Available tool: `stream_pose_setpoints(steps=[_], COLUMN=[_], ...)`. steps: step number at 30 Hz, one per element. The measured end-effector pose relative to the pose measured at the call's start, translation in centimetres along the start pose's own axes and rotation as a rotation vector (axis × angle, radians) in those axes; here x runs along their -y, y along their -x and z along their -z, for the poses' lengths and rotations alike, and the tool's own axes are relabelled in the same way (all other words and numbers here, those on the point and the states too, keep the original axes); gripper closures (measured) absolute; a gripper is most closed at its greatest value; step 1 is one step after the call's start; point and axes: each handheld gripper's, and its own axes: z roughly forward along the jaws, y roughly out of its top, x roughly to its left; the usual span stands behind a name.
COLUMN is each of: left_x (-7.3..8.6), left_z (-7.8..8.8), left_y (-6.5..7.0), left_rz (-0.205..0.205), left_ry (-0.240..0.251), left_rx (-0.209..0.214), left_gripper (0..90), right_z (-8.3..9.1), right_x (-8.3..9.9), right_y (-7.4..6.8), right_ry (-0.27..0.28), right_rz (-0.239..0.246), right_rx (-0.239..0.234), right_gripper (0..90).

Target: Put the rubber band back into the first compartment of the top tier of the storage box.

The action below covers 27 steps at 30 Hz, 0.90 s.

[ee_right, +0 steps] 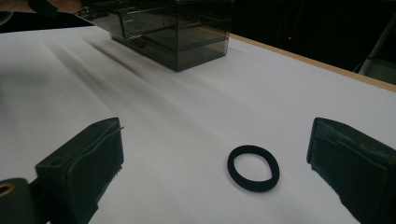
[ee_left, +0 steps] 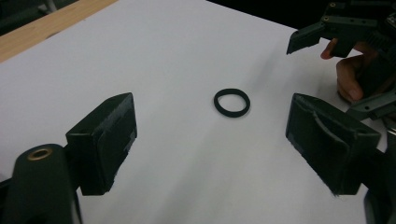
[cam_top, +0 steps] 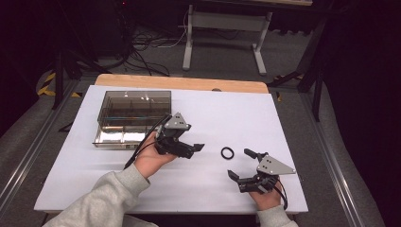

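A small black elastic ring (cam_top: 227,152) lies flat on the white table (cam_top: 227,113), between my two grippers. My left gripper (cam_top: 196,148) is just left of it, held low over the table, open and holding nothing. In the left gripper view the ring (ee_left: 231,101) lies ahead of the wide-apart jaws of that gripper (ee_left: 217,140). My right gripper (cam_top: 241,164) is open at the ring's near right, with one jaw close beside it. In the right gripper view the ring (ee_right: 253,168) rests on the table between that gripper's jaws (ee_right: 217,161), nearer the right one.
A smoky transparent box (cam_top: 134,116) with compartments stands at the table's back left, also in the right gripper view (ee_right: 173,28). A wooden strip (cam_top: 182,83) runs along the far edge. The other gripper (ee_left: 336,28) and its hand show at the left gripper view's upper right.
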Motion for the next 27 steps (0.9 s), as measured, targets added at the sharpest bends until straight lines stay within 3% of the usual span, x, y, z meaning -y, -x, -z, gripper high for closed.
stream_pose_setpoints(steps=[5,17,27], left_x=[-0.4,-0.4,-0.2], left_z=[-2.0,-6.2,-8.3], left_y=[0.1,0.3,0.6], left_rz=[0.008,0.031,0.028], left_ry=[-0.024,-0.053,-0.069], left_rx=[-0.021,-0.005,0.002], left_gripper=[18.1,22.4,26.3], right_z=[0.0,0.1,0.1], right_x=[0.0,0.0,0.0], right_y=[0.0,0.0,0.0], right_ry=[0.0,0.003,0.005], right_rz=[0.003,0.004,0.0], right_rx=[-0.001,-0.004,-0.007], right_gripper=[4.0,4.0,4.0])
